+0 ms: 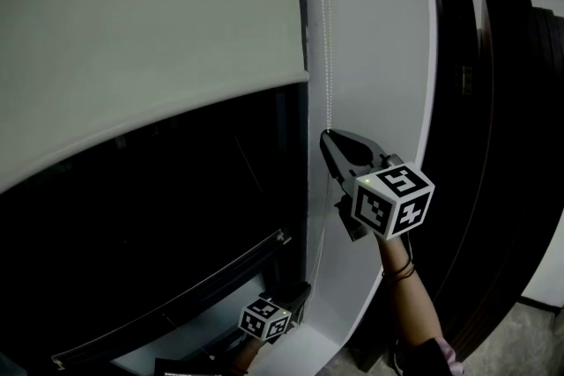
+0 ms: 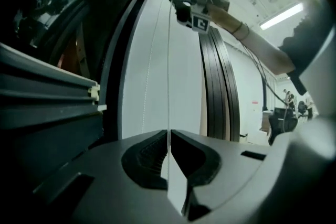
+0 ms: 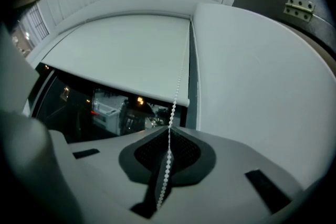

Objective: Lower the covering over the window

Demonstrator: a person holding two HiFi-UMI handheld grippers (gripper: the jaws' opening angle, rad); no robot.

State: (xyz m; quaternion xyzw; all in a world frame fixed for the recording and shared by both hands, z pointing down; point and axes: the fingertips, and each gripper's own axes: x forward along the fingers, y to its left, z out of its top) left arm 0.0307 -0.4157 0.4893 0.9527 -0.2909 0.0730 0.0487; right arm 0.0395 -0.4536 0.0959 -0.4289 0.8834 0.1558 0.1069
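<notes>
White bead chain (image 3: 176,94), pinched in right gripper (image 3: 168,135)

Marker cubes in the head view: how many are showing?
2. The upper cube rides the right gripper, shut on the bead chain; the lower cube, near the bottom edge, rides the left gripper.

Blind (image 1: 150,22) top, bead chain (image 1: 329,31) upper end cut by top edge; forearm (image 1: 412,304) cut by bottom edge.
</notes>
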